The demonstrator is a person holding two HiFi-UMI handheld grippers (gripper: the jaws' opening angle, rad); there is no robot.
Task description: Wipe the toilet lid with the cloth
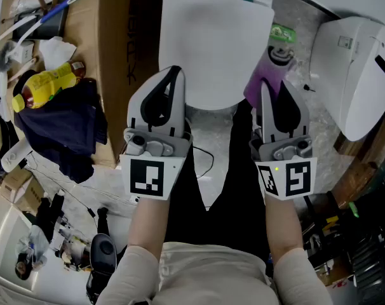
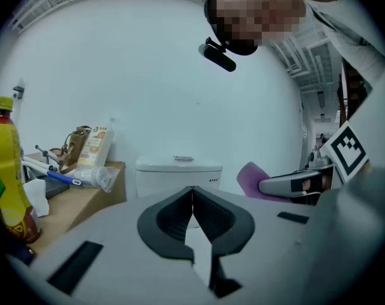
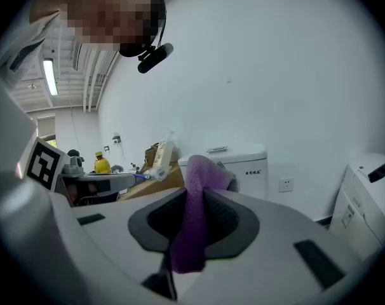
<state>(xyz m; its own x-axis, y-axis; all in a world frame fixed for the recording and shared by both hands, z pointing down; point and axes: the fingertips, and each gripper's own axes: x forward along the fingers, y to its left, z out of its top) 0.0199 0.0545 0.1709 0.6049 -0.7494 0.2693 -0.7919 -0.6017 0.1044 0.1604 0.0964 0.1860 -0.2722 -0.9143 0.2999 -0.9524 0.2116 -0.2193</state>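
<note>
The white toilet lid [image 1: 215,49] lies shut ahead of me, with the cistern [image 2: 178,173] behind it. My right gripper [image 1: 272,84] is shut on a purple cloth [image 1: 263,78], held off the lid's right edge; in the right gripper view the purple cloth [image 3: 195,218] hangs pinched between the jaws. My left gripper [image 1: 175,70] hovers over the lid's near left part, jaws shut with nothing between them; in the left gripper view the left gripper [image 2: 192,192] points at the cistern.
A cardboard box [image 1: 119,49] stands left of the toilet, with a yellow bottle [image 1: 46,84] and dark cloth [image 1: 65,129] beside it. A white bin [image 1: 354,75] stands at the right. A green-capped bottle [image 1: 281,40] sits by the toilet's right side. Cables lie on the floor.
</note>
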